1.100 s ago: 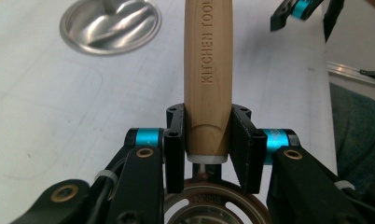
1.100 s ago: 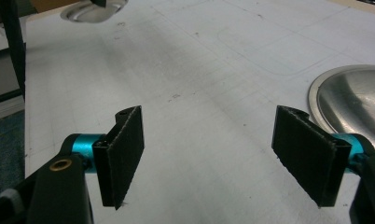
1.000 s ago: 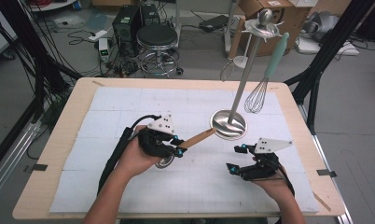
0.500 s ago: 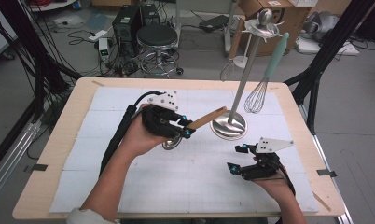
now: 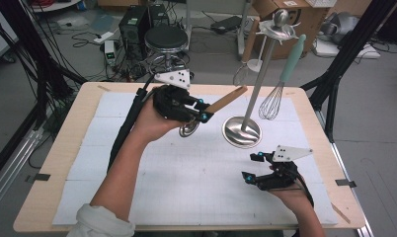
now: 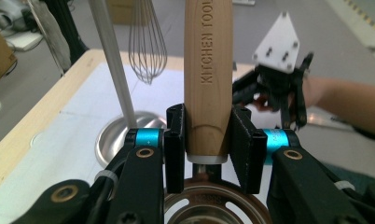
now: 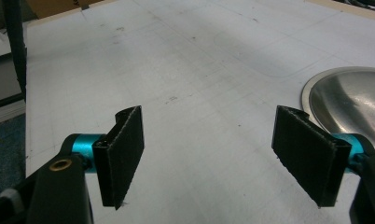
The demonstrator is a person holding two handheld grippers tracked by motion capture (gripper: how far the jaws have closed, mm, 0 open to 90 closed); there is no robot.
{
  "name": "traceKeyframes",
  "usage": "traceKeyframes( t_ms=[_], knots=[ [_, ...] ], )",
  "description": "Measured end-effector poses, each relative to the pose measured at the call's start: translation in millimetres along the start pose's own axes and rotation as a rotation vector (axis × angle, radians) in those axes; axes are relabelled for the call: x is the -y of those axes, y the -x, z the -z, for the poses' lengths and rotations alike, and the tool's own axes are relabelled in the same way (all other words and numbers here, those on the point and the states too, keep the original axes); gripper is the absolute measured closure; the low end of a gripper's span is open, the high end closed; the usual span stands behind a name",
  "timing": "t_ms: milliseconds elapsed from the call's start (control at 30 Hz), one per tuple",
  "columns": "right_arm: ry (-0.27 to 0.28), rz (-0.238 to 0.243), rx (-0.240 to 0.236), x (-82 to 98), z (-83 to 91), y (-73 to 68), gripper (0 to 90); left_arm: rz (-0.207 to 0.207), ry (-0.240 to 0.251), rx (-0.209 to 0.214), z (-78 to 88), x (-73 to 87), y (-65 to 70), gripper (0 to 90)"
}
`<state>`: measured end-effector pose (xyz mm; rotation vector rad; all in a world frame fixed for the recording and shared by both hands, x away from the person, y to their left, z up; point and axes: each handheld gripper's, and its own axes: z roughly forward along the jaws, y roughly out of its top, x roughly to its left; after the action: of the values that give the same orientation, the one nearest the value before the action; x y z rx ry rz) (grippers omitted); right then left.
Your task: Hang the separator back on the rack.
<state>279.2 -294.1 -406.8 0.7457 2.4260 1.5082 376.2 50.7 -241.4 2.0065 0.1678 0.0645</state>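
A kitchen utensil with a wooden handle and a round slotted metal head hangs above the white mat. My left gripper is shut on that handle near the head, and the handle points toward the metal utensil stand. The stand's pole rises just left of the handle in the left gripper view. My right gripper rests low over the mat at the front right, its jaws open with nothing between them.
A wire whisk with a teal handle hangs from the stand's top, and a second whisk hangs behind it. The stand's round base lies just right of my right gripper. White mat covers the wooden table.
My left hand has lifted the utensil off the mat and carried it up and toward the back of the table. The right gripper has kept still.
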Motion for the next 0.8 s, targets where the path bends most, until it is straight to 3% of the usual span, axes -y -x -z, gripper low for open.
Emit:
traceKeyframes(
  t_ms=[267,800],
  knots=[
    [0.002,0.001,-0.002,-0.1,-0.1,0.0,24.6,-0.019,0.006,-0.019,-2.9,-21.8,-12.4,69.0],
    [0.002,0.001,-0.001,0.3,0.0,1.0,24.6,-0.013,0.088,-0.037,-0.4,-60.7,-43.5,69.1]
  ],
)
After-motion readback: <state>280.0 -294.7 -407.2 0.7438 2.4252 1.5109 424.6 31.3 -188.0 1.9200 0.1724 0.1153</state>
